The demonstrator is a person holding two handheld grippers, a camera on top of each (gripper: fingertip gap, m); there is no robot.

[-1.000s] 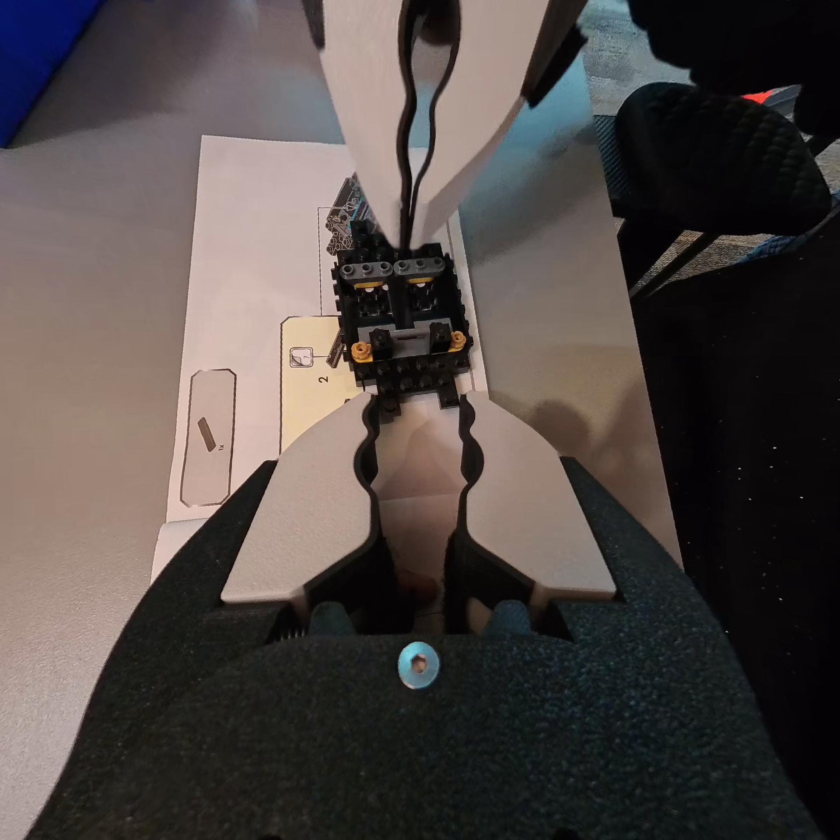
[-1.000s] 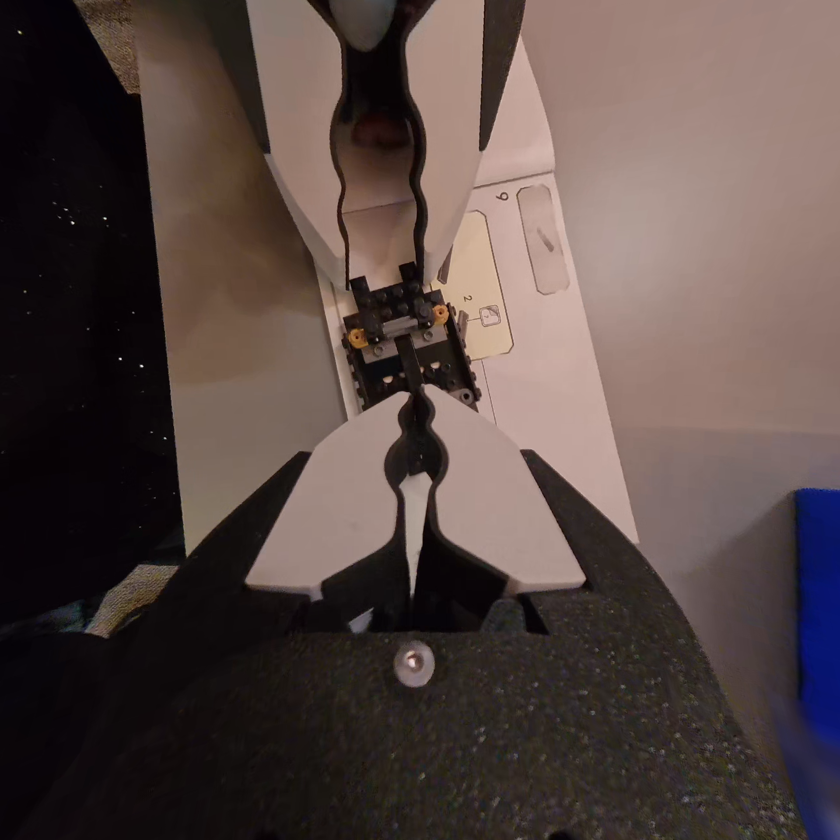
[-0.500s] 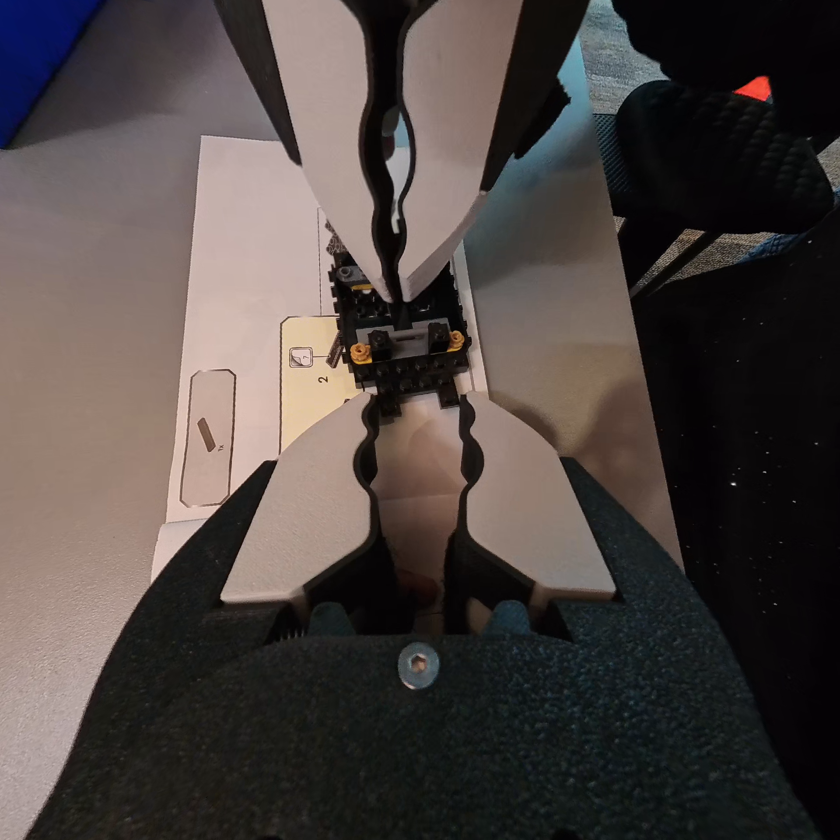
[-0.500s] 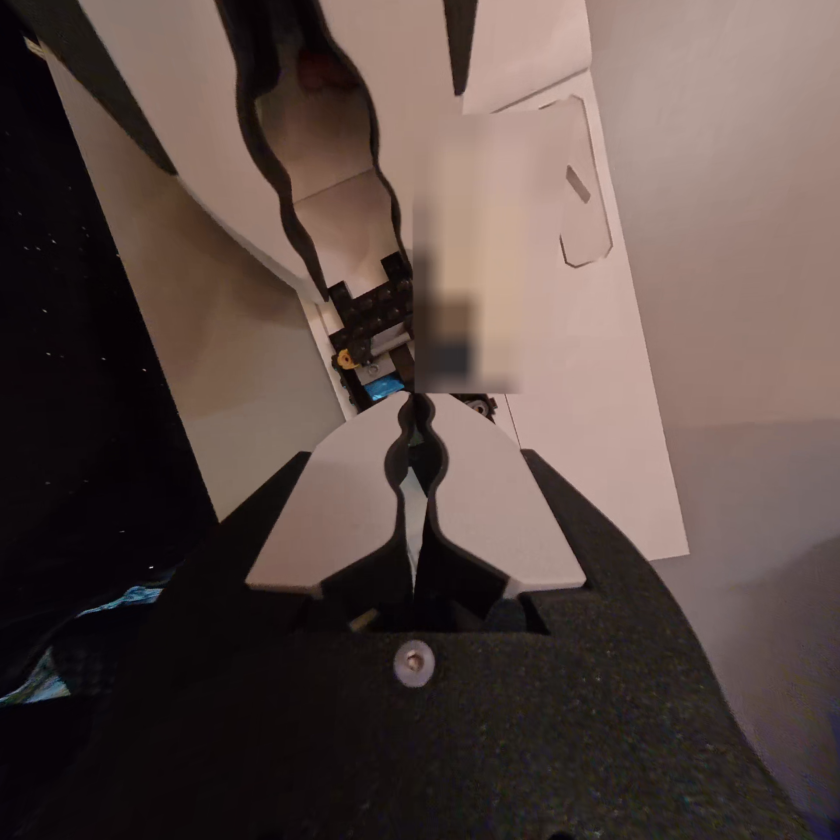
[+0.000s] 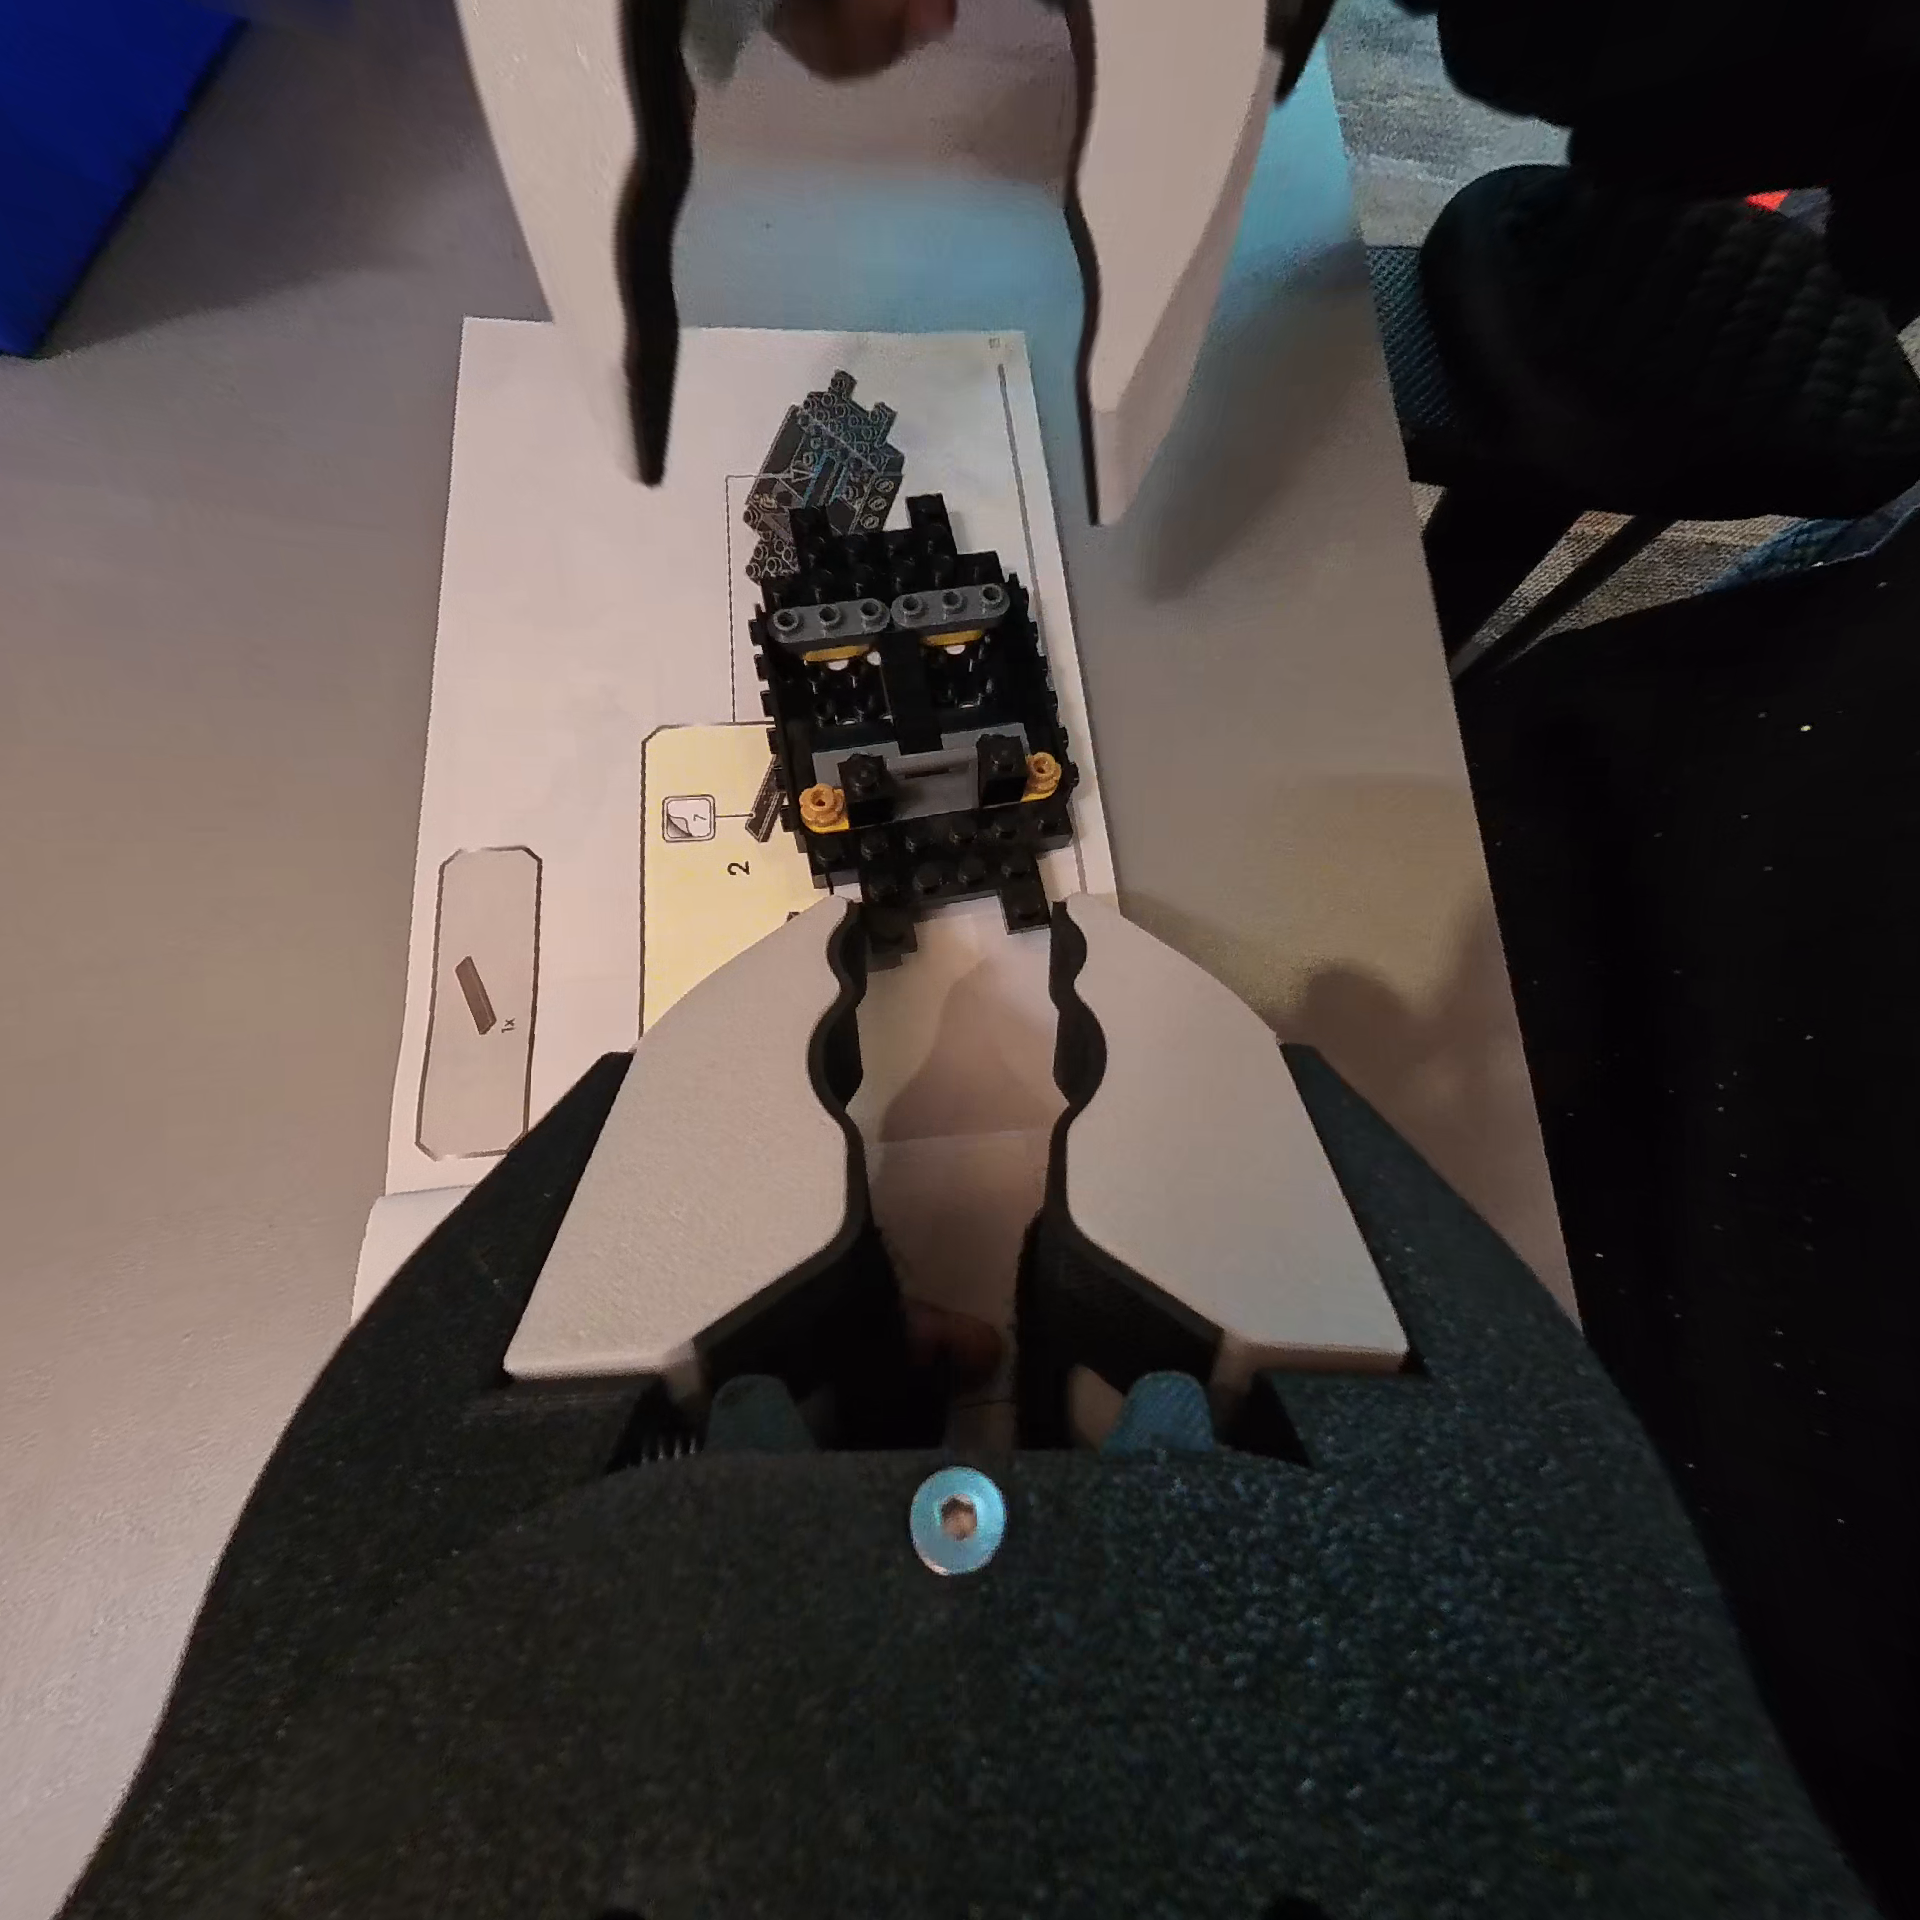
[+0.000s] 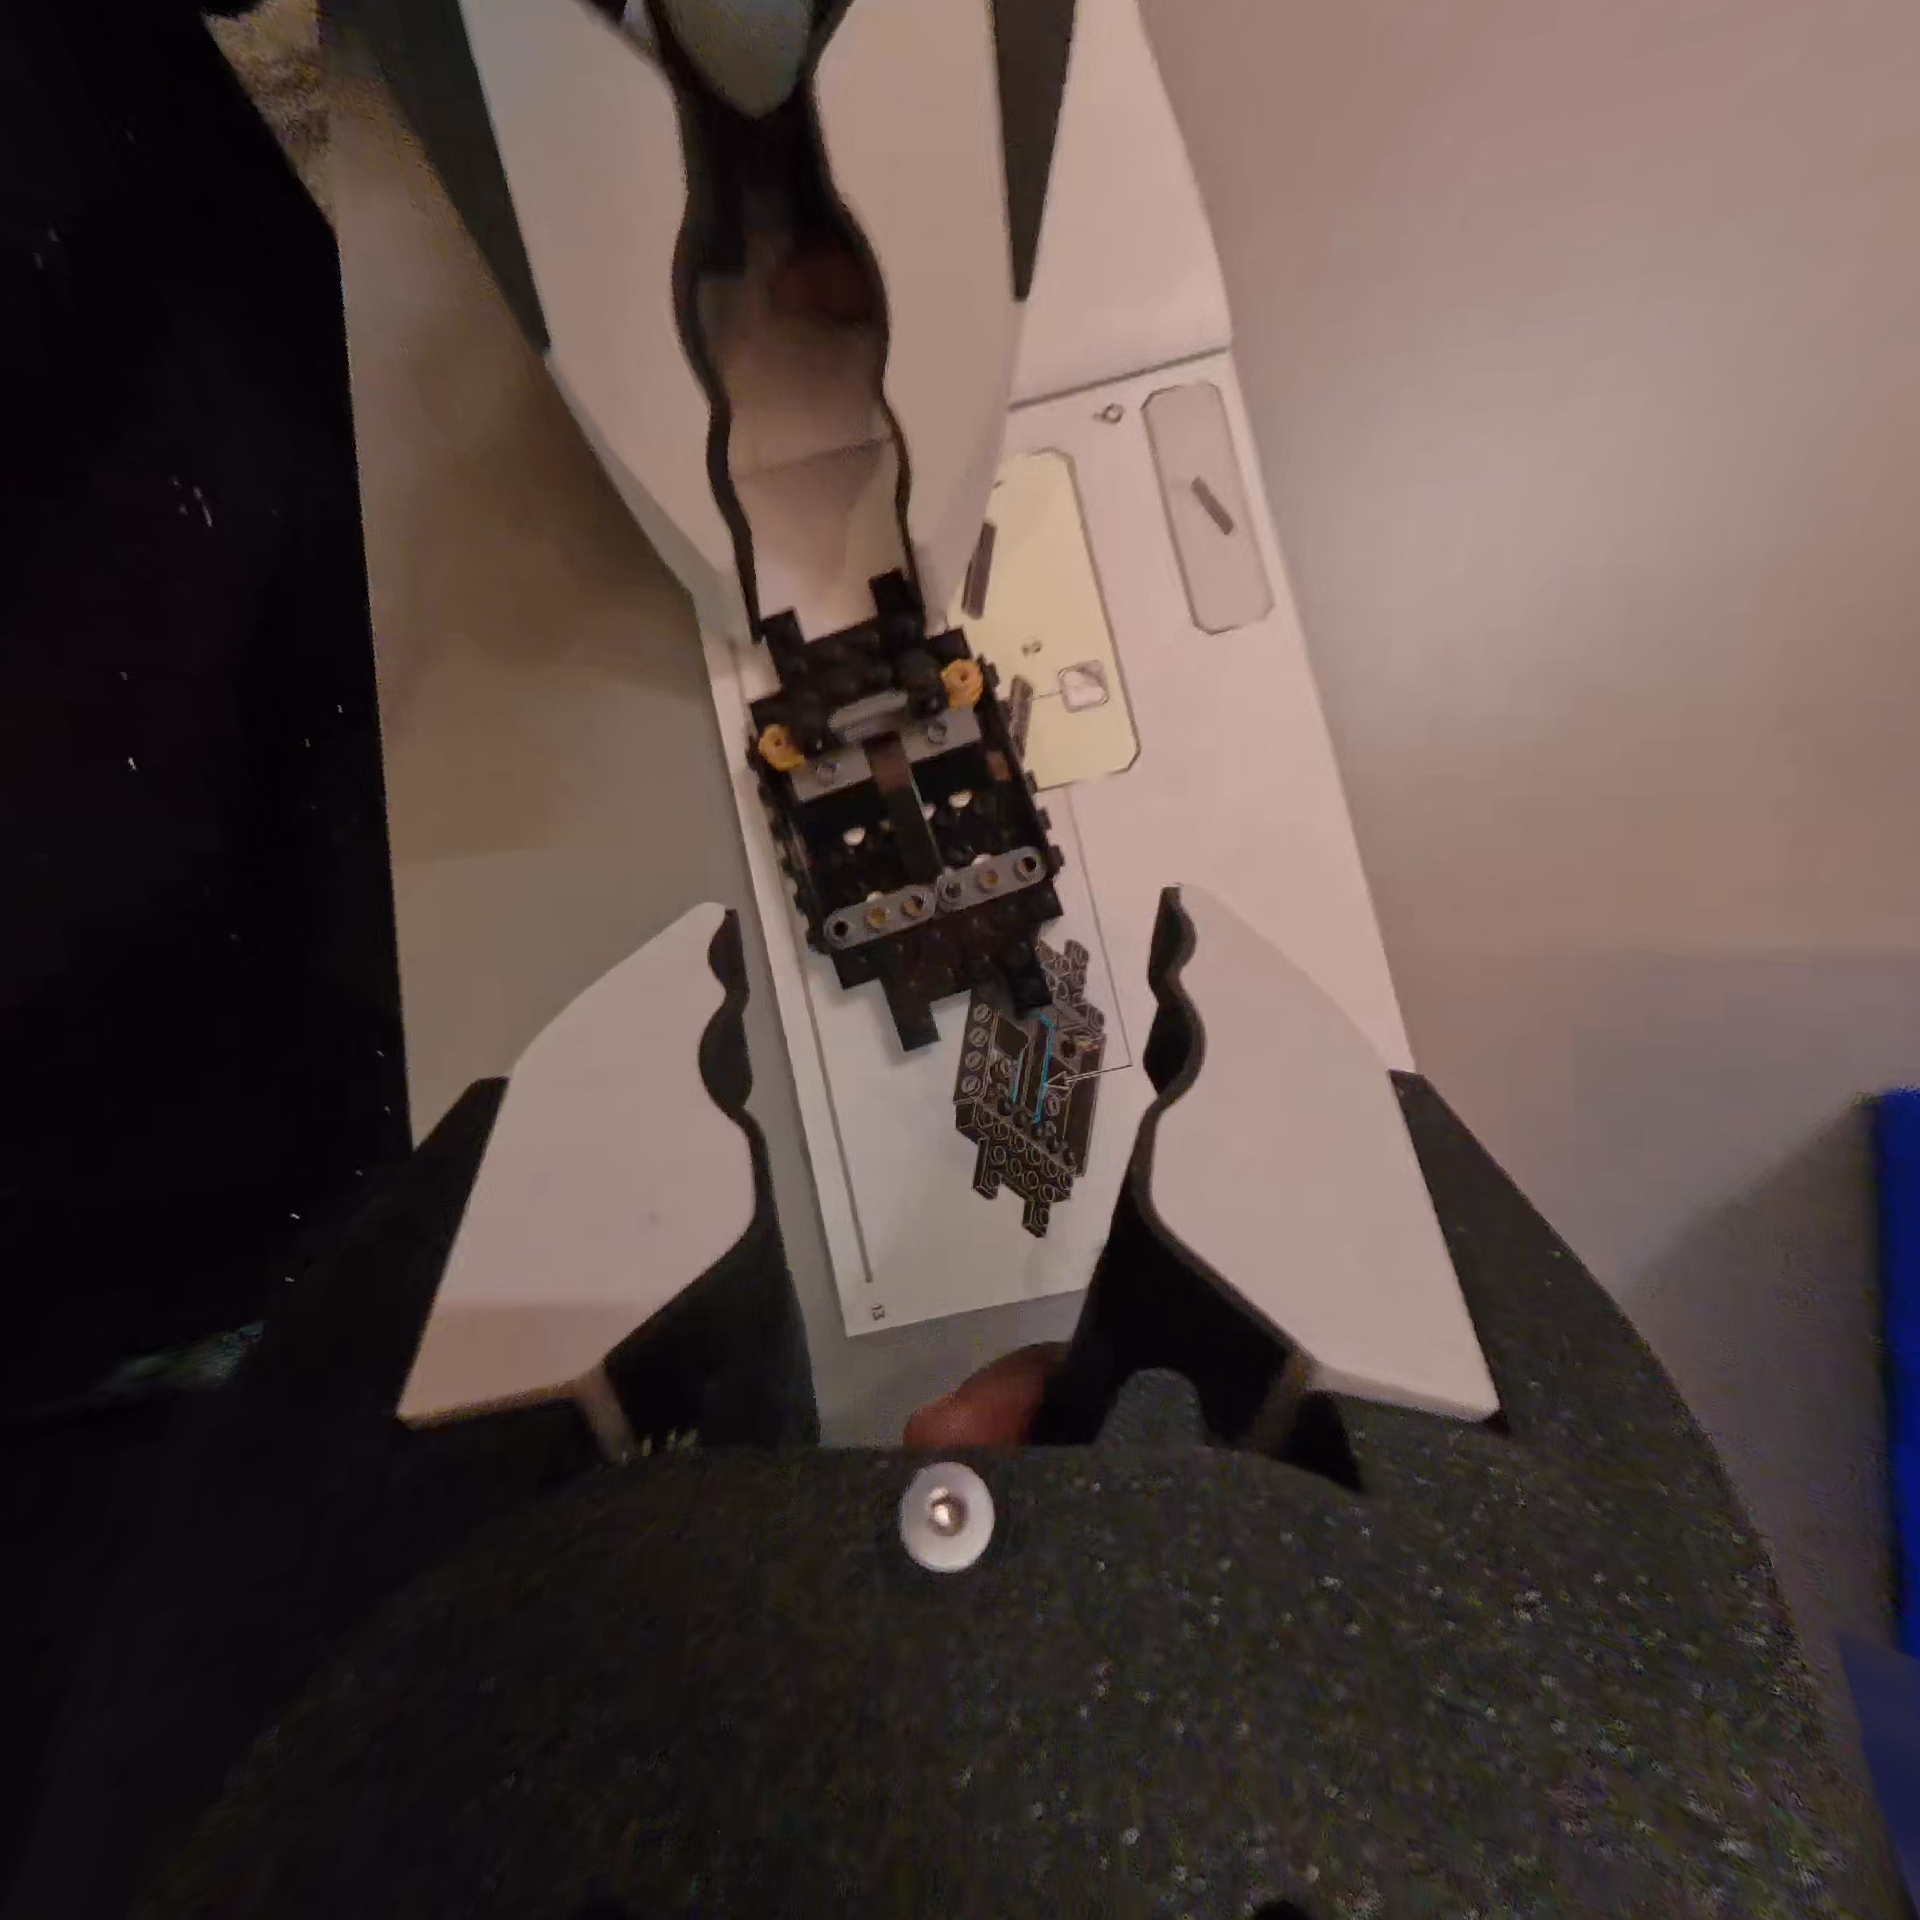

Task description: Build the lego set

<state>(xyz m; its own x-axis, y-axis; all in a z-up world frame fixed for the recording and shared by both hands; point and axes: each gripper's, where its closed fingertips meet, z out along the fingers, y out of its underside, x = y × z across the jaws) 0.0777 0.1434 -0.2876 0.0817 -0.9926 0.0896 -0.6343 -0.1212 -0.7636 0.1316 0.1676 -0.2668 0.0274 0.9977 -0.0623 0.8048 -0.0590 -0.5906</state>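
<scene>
A black lego model (image 5: pixel 914 748) with two grey beams and two gold studs lies on the instruction sheet (image 5: pixel 582 623). My left gripper (image 5: pixel 954 914) is closed on the two black tabs at the model's near end. My right gripper (image 5: pixel 873 488) hangs wide open and empty just beyond the model's far end. In the right wrist view the model (image 6: pixel 904 821) lies ahead of the right gripper (image 6: pixel 945 904), between its spread fingertips (image 6: pixel 1226 997). The left gripper (image 6: pixel 831 613) holds the model's other end there. A black strip runs down the model's middle.
The sheet (image 6: pixel 1143 852) lies on a grey table (image 5: pixel 208 831). The table edge runs down the right of the left wrist view, with a black chair (image 5: pixel 1662 312) and dark floor beyond. A blue object (image 5: pixel 83 135) sits at the far left; it also shows in the right wrist view (image 6: pixel 1896 1195). There is about 7 cm between the tips of the two grippers. To reach the blue object (image 5: pixel 83 135) in a straight line is about 15 cm for my right fingers, about 25 cm for my left.
My right gripper was shut at the middle of the model. It has opened wide and pulled back off it. The left gripper and the model have not moved.
</scene>
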